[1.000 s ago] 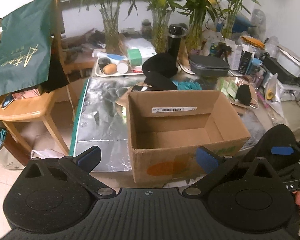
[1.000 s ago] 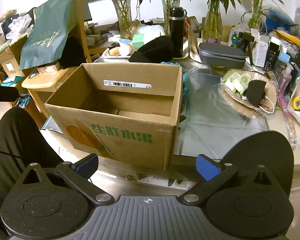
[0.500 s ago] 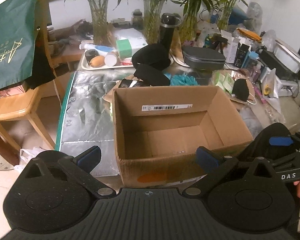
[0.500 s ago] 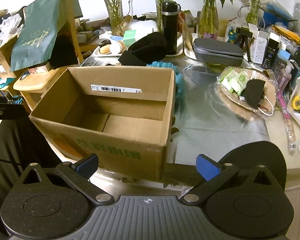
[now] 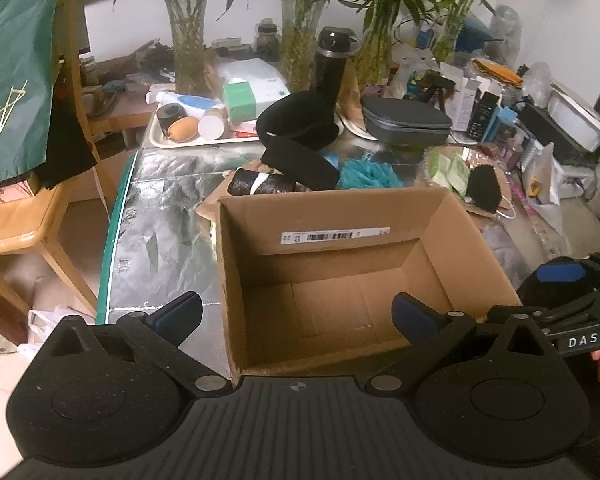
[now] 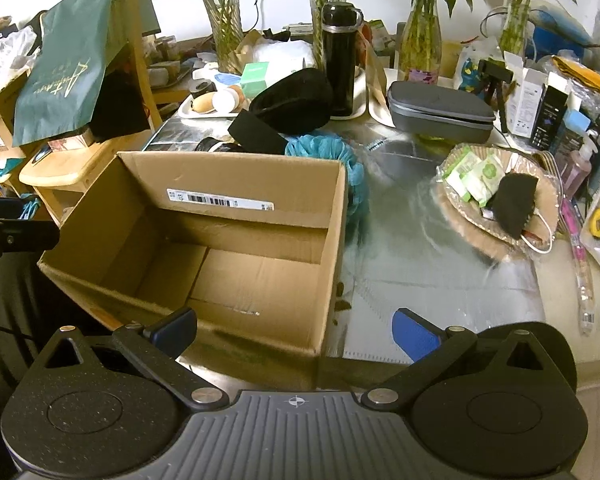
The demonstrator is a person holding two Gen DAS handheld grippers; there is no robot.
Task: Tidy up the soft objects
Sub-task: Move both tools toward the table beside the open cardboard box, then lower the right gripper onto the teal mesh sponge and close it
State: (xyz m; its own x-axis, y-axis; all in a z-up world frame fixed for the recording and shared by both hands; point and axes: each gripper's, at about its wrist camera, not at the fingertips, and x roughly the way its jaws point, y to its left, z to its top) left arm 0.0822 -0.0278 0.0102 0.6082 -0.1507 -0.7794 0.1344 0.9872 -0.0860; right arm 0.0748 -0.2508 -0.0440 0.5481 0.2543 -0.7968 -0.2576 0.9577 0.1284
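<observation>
An open, empty cardboard box (image 5: 340, 216) (image 6: 236, 176) stands on the foil-covered table. Behind it lie a black neck pillow (image 5: 296, 124) (image 6: 292, 100), a teal bath pouf (image 5: 366, 174) (image 6: 332, 148) and a dark rolled cloth (image 5: 260, 186). A black face mask (image 5: 484, 186) (image 6: 514, 200) rests on a woven plate at the right. My left gripper (image 5: 296, 314) hangs open over the box's near edge. The right gripper (image 6: 294, 328) is open too, above the box's near right corner, holding nothing.
The table's back is crowded: a black flask (image 6: 340, 60), glass vases with bamboo (image 5: 184, 44), a grey case (image 6: 440, 110), a white tray (image 5: 204, 140) of small items, boxes at the right. A wooden chair (image 5: 24, 232) with a green bag stands left.
Both grippers have risen and tilted down, moving closer over the box, so its inside floor shows more. Neither gripper took hold of anything.
</observation>
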